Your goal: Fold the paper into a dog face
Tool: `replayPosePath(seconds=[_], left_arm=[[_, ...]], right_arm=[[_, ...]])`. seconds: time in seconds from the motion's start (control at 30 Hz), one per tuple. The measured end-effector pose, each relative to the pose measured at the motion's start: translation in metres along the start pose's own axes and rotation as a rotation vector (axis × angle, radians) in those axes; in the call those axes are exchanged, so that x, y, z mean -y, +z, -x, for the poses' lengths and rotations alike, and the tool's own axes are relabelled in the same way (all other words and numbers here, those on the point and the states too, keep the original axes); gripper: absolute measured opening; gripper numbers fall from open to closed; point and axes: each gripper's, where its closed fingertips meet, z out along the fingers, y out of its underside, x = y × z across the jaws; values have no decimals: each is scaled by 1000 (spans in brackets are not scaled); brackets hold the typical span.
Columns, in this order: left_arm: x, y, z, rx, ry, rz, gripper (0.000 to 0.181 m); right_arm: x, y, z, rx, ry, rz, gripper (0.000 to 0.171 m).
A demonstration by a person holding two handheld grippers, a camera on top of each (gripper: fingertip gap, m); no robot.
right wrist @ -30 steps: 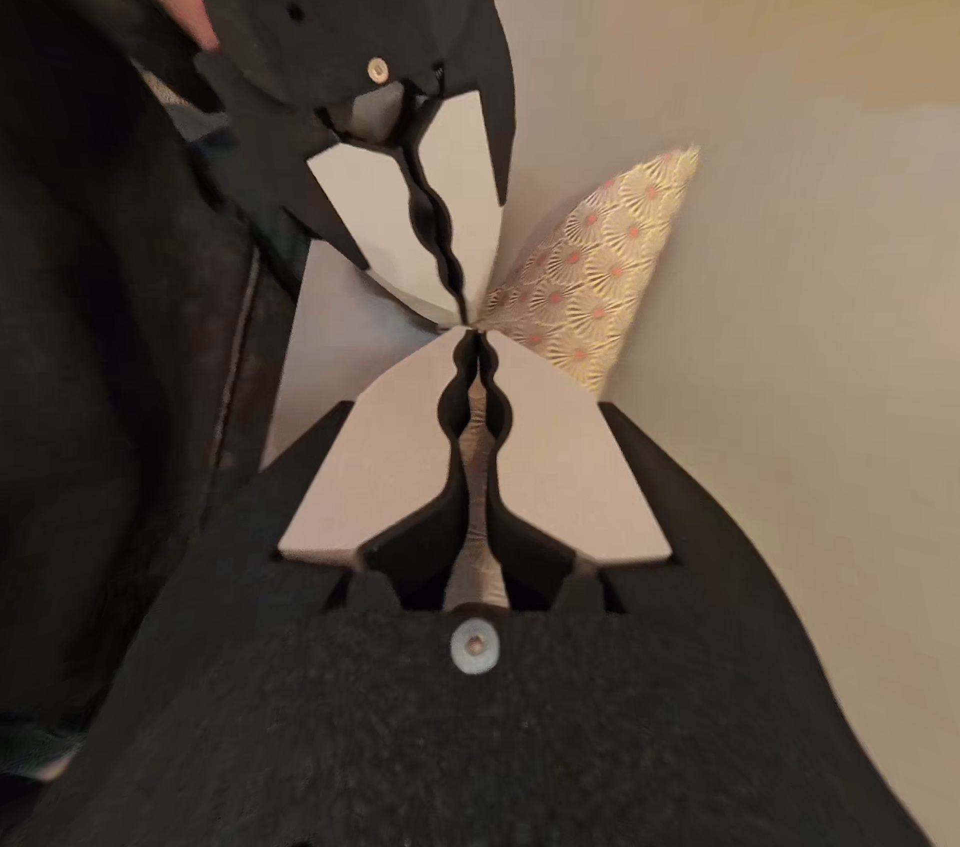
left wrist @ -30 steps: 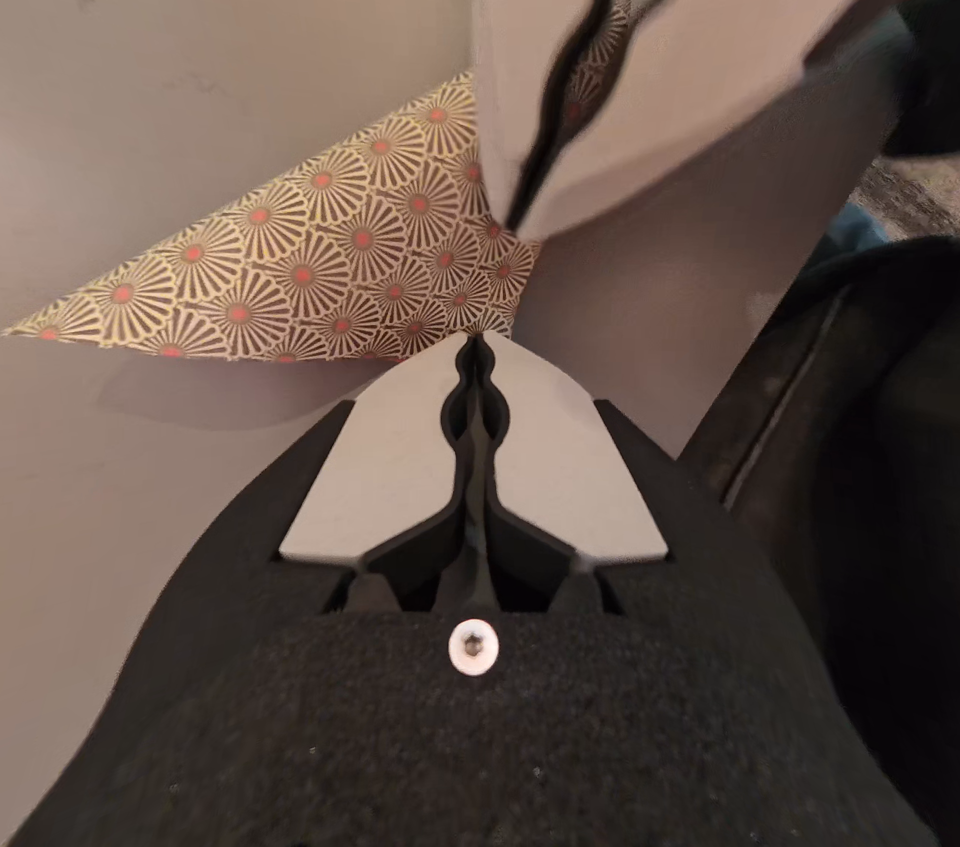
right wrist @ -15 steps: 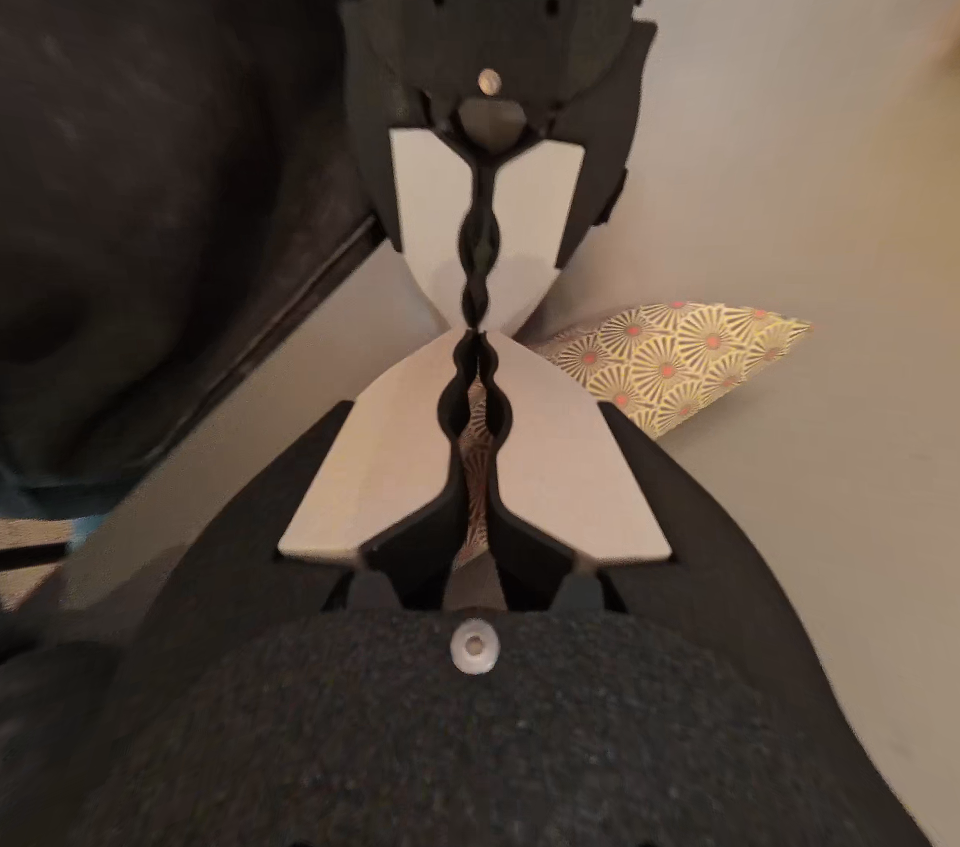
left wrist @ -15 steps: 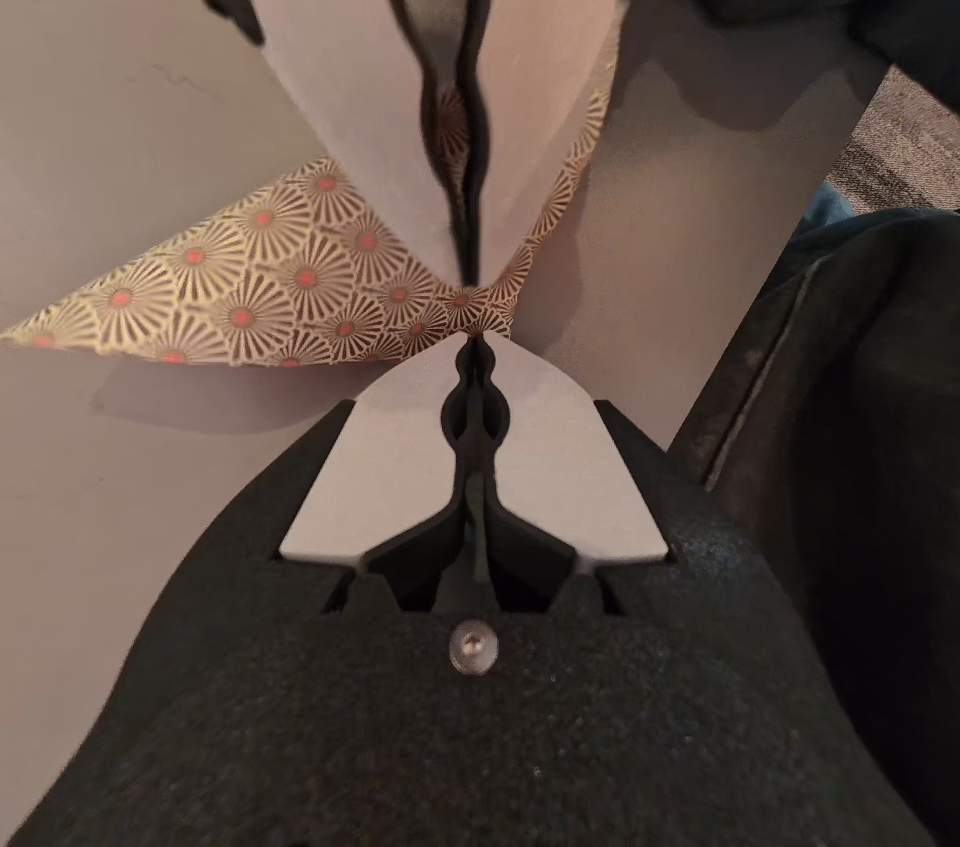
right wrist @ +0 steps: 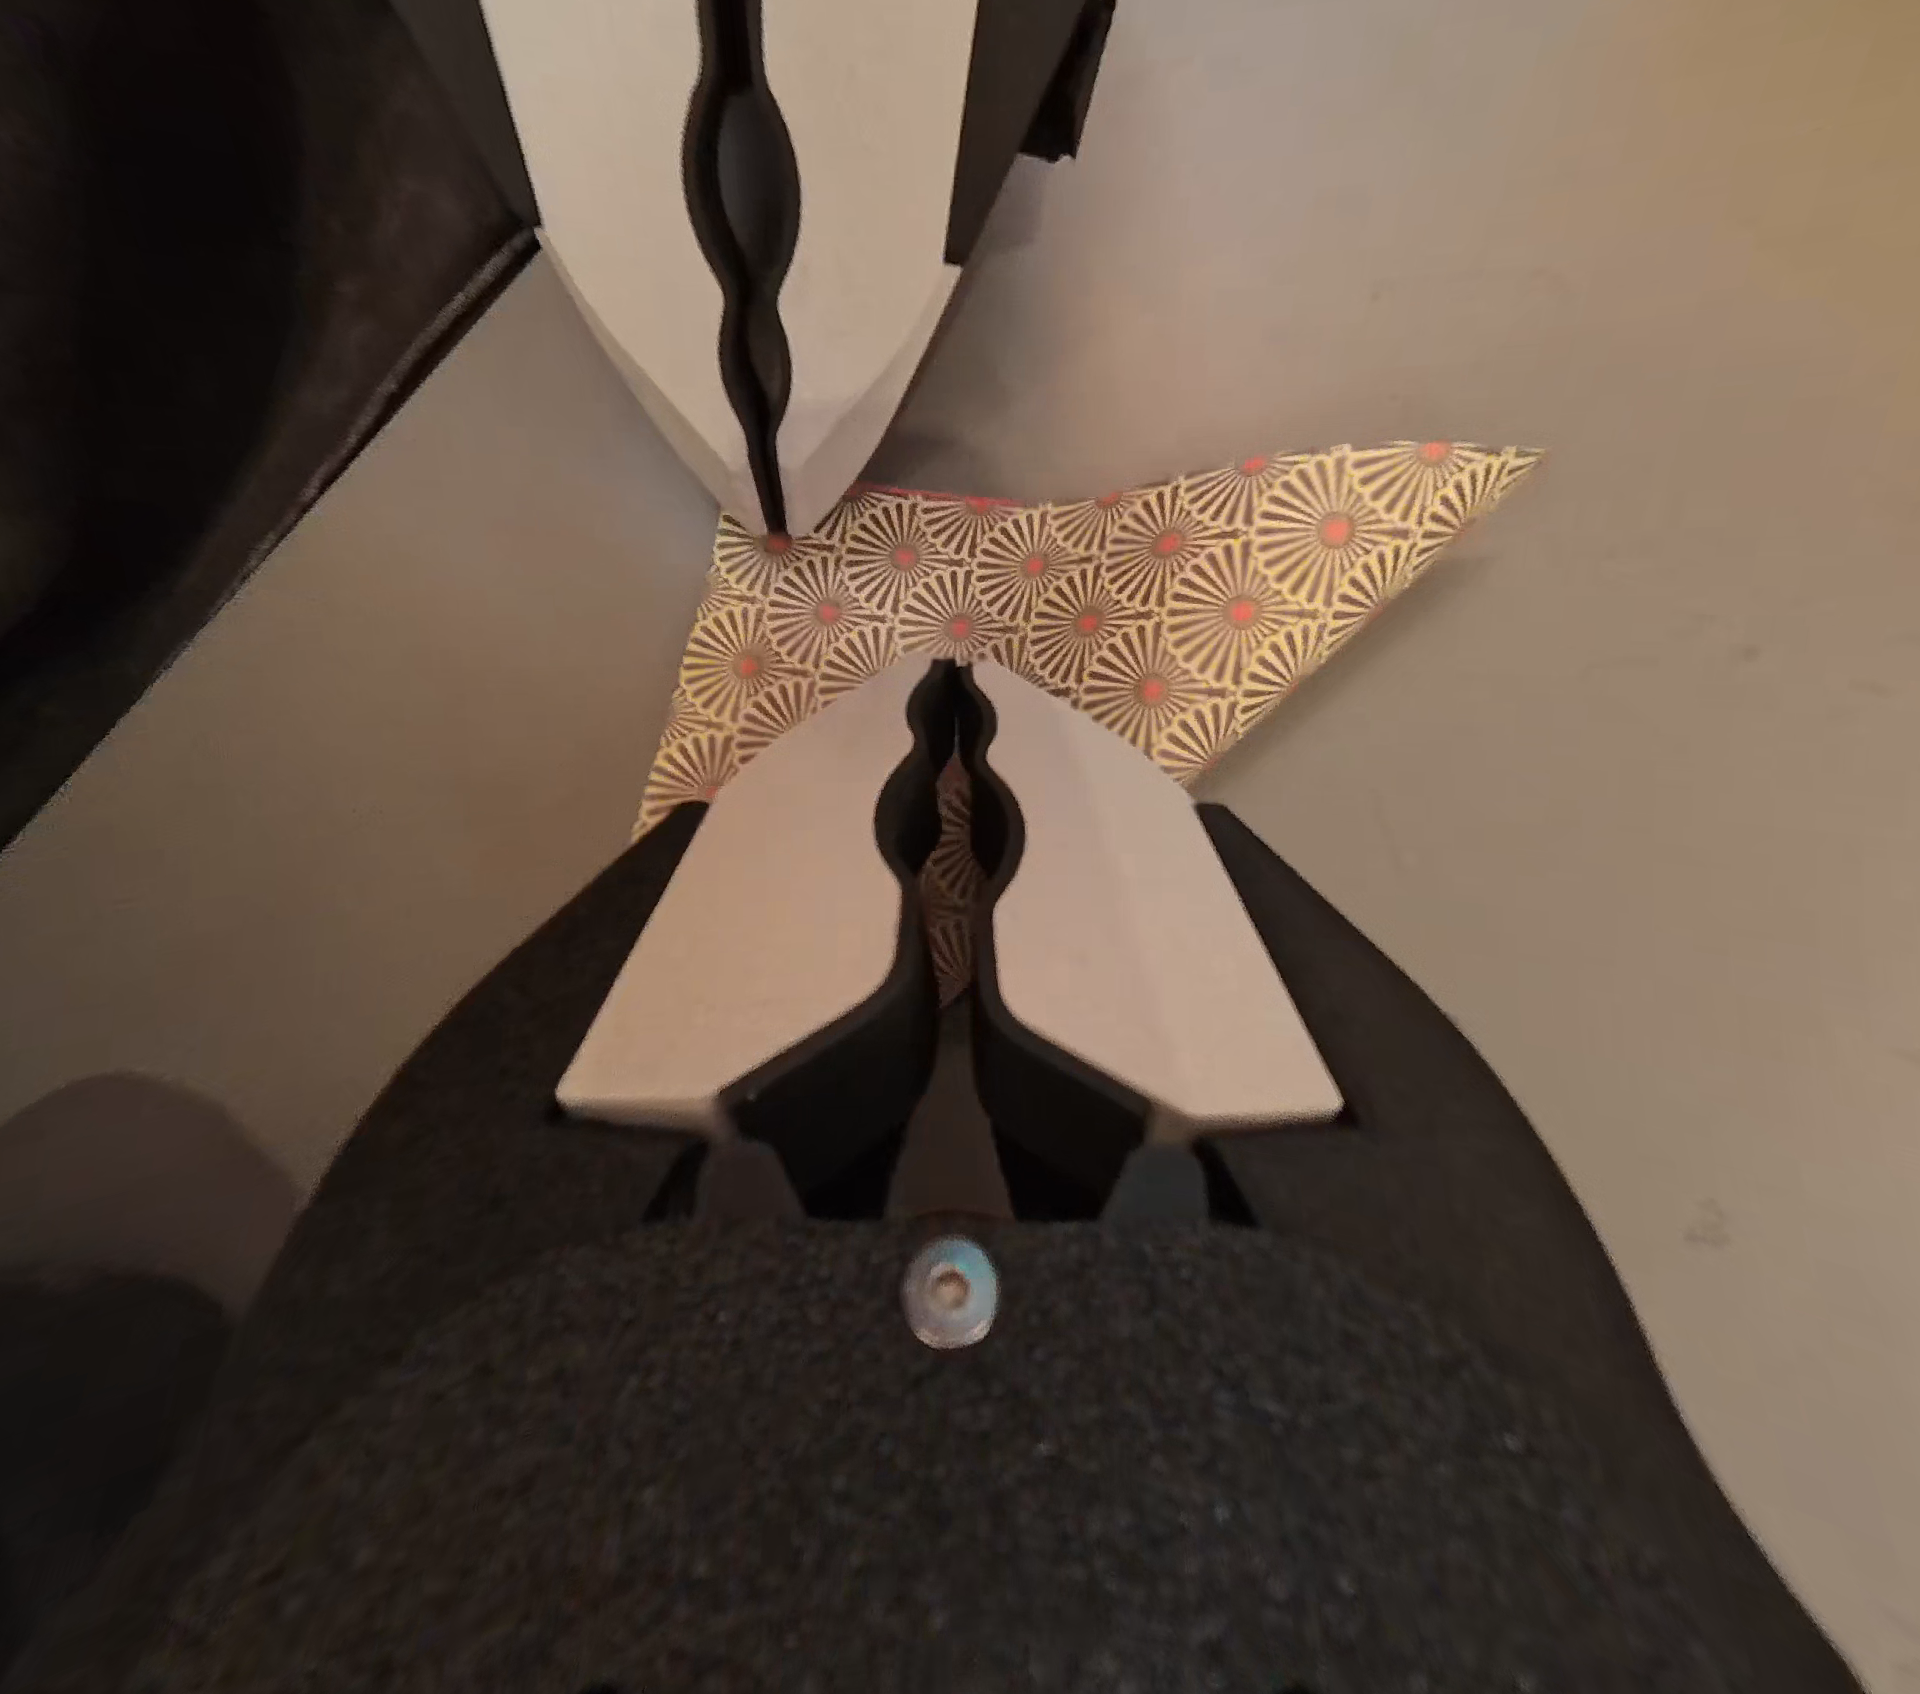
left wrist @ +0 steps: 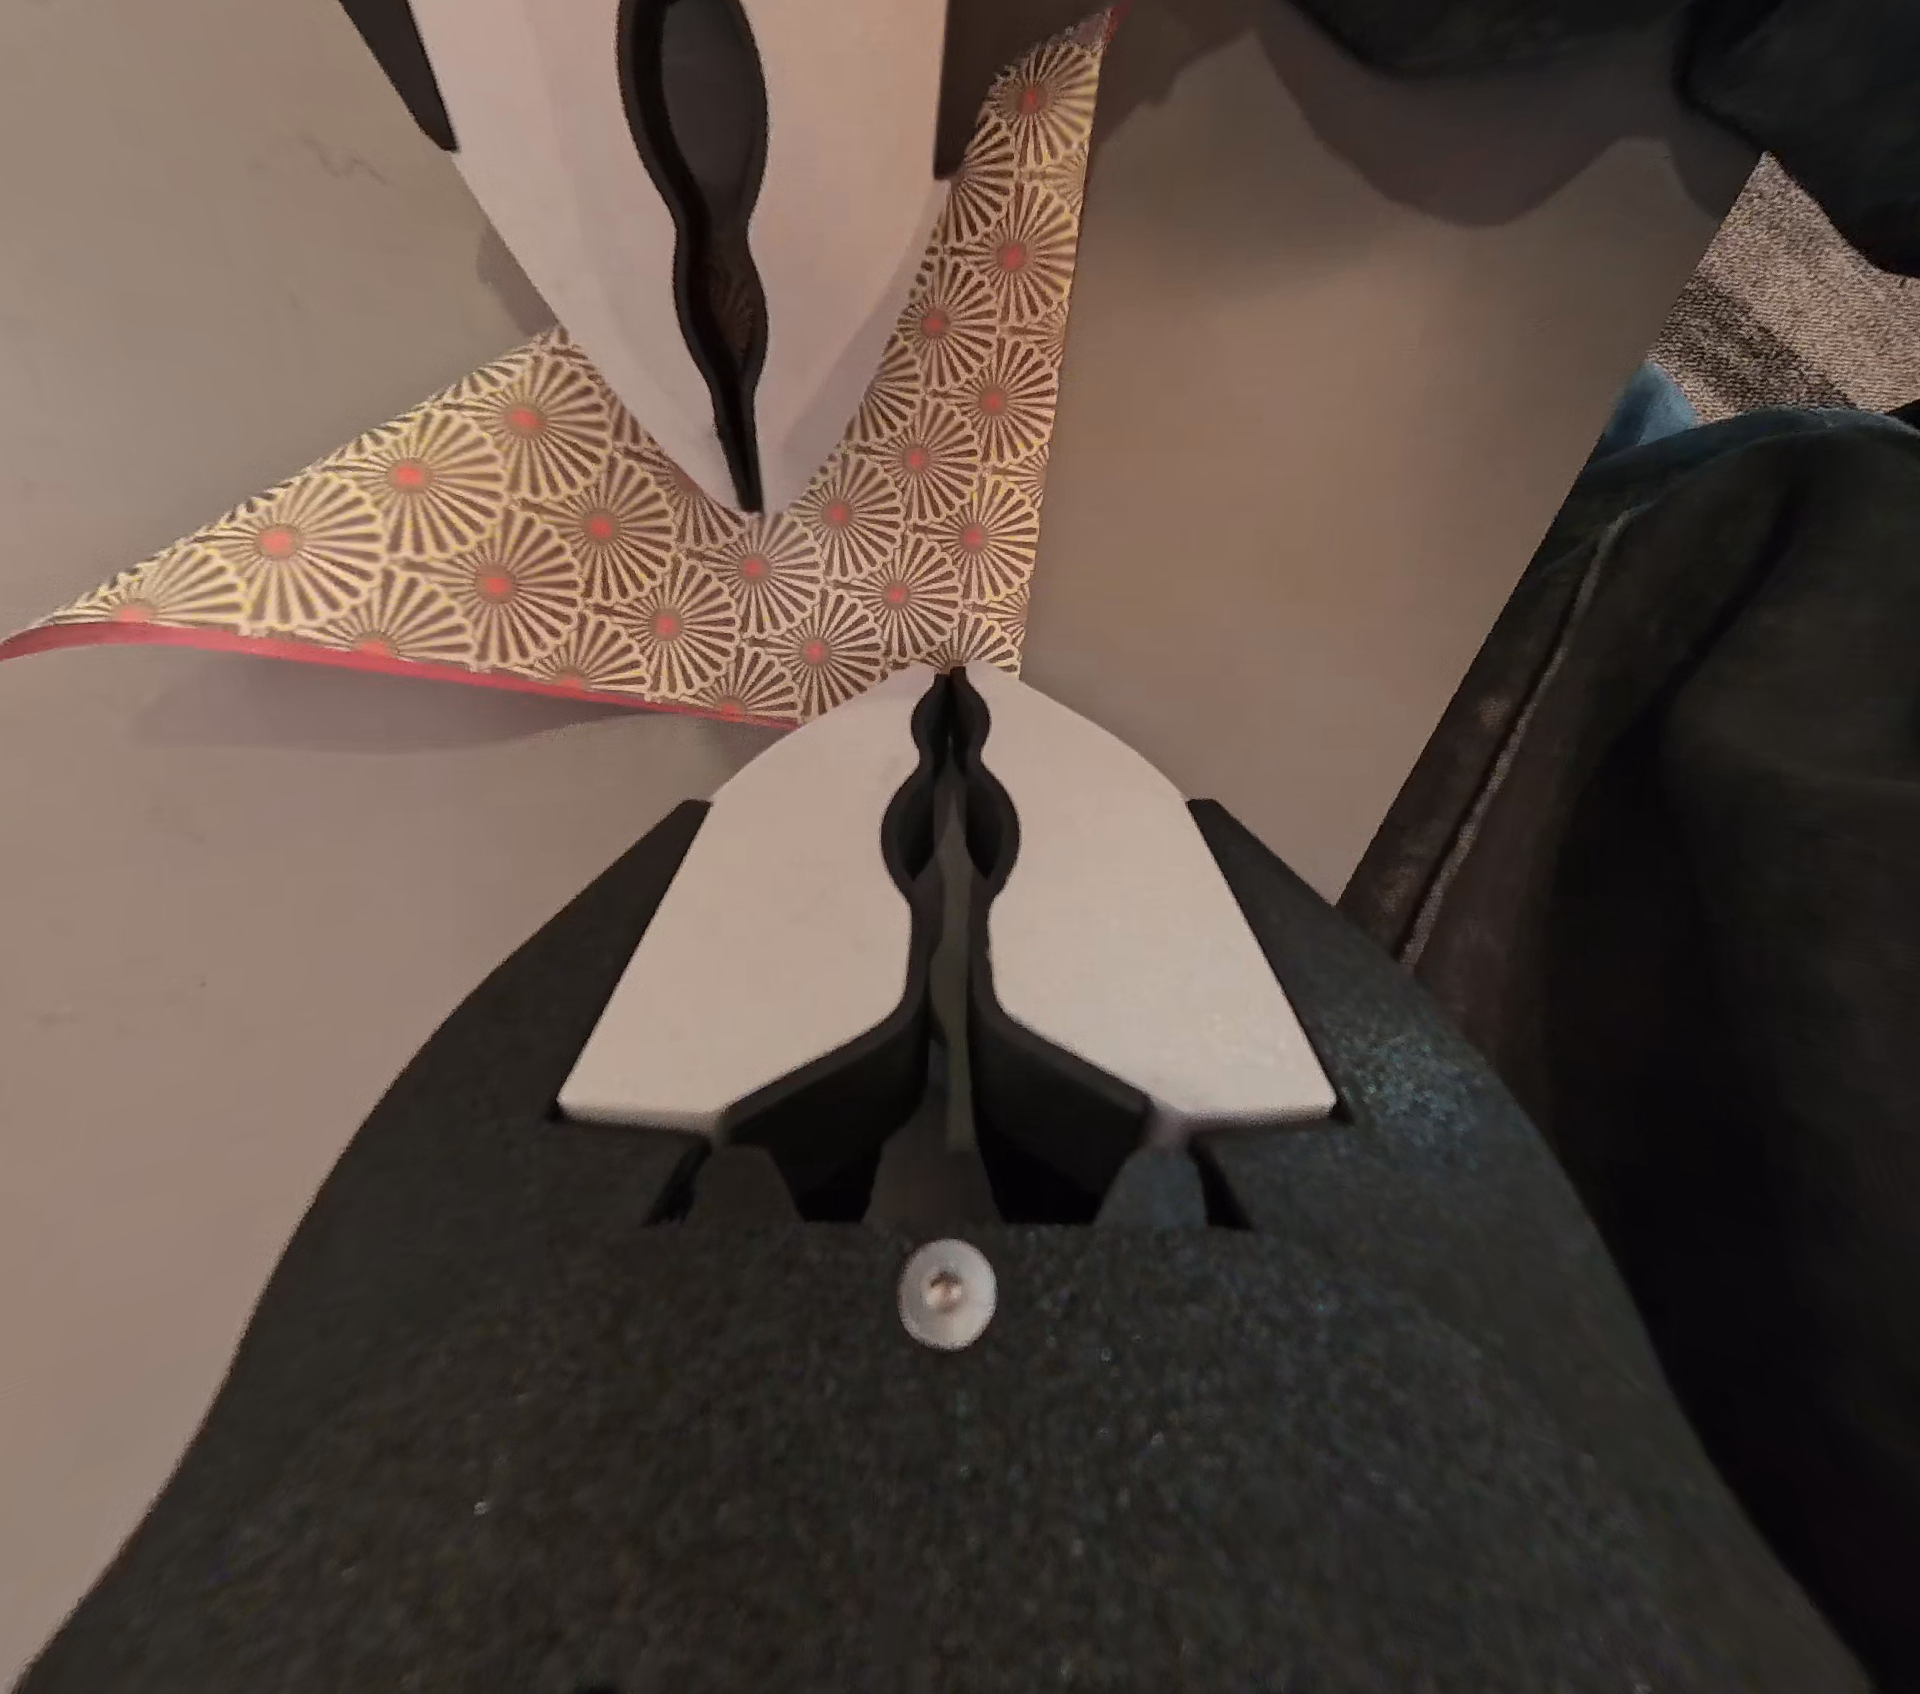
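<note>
Pinching paper [left wrist: 644, 564] near table [left wrist: 1299, 501] edge, both hand-held grippers.

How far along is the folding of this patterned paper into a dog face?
Done: the paper already looks folded into a triangle, a red edge showing beneath. In hand: the left hand-held gripper and the right hand-held gripper are both shut on it, lifting it off the table. Left: no ear flaps or chin fold show yet, so most shaping seems to remain.

Indoor room, plain table [left wrist: 1247, 501], carpet [left wrist: 1766, 294]
</note>
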Motion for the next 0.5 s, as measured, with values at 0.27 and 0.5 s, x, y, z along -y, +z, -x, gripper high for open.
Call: replayPosePath(seconds=[0.27,0.5], left_arm=[[0,0,0,-13,-7,1,0],[0,0,0,-14,-13,-1,0]], right_arm=[[-2,1,-3,-1,-3,23,0],[0,-1,-3,-12,-9,30,0]])
